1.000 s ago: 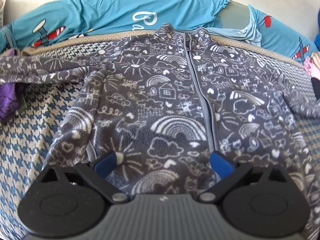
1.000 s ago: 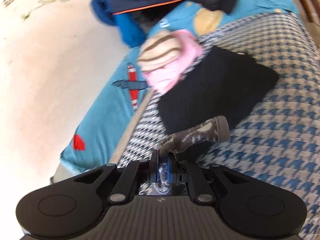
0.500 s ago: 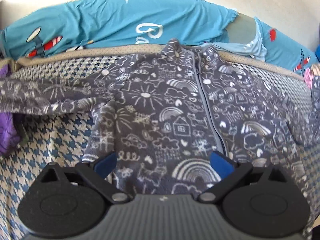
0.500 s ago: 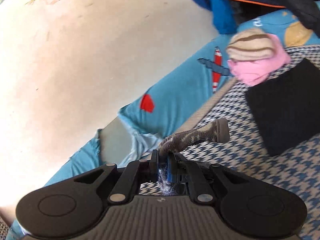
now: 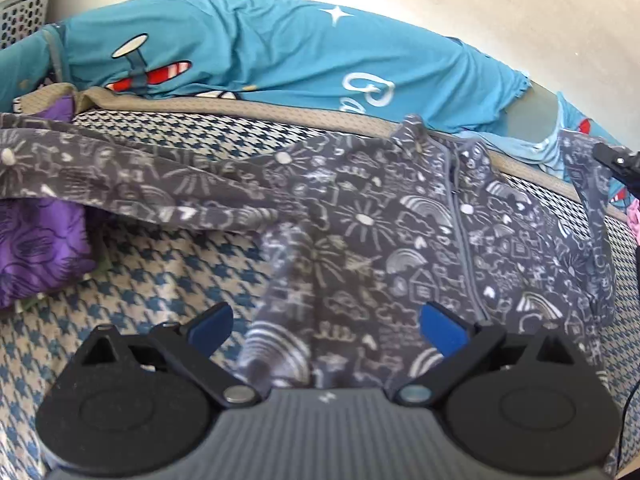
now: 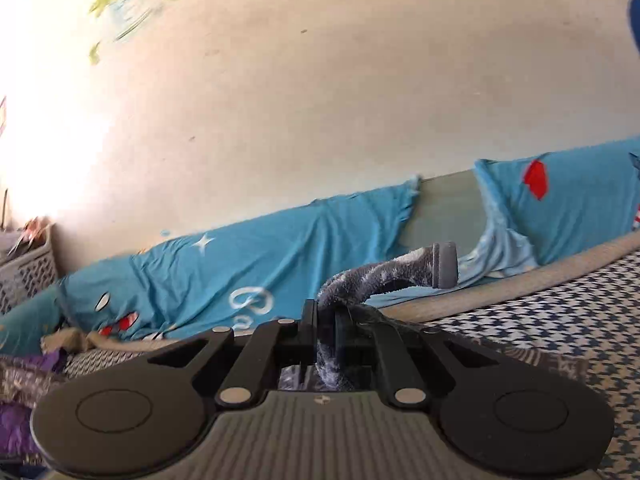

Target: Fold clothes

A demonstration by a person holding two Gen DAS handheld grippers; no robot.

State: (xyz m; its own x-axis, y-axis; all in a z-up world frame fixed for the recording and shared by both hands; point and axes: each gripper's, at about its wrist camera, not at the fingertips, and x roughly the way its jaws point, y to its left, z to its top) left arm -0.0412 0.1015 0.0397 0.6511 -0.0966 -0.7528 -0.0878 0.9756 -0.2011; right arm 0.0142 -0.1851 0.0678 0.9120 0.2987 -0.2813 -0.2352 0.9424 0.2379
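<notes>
A grey fleece jacket (image 5: pixel 400 248) with white doodle print lies zip-up on the houndstooth bed cover (image 5: pixel 160 280). Its left sleeve (image 5: pixel 120 184) stretches out flat toward the left. My left gripper (image 5: pixel 326 324) hovers open over the jacket's lower left part, blue pads wide apart, holding nothing. My right gripper (image 6: pixel 326 316) is shut on the jacket's right sleeve, whose cuff (image 6: pixel 440 264) sticks up past the jaws. In the left wrist view that sleeve (image 5: pixel 588 184) is lifted at the right edge, under the right gripper's tip (image 5: pixel 616 160).
Teal pillows with plane prints (image 5: pixel 280 52) line the wall behind the bed. A purple garment (image 5: pixel 36 248) lies at the left under the sleeve. A pink item (image 5: pixel 634 220) shows at the right edge. A white basket (image 6: pixel 24 272) stands at the far left.
My right gripper has swung left with the sleeve, from facing the black and pink pieces to facing the pillows. My left gripper has shifted left, toward the jacket's left side.
</notes>
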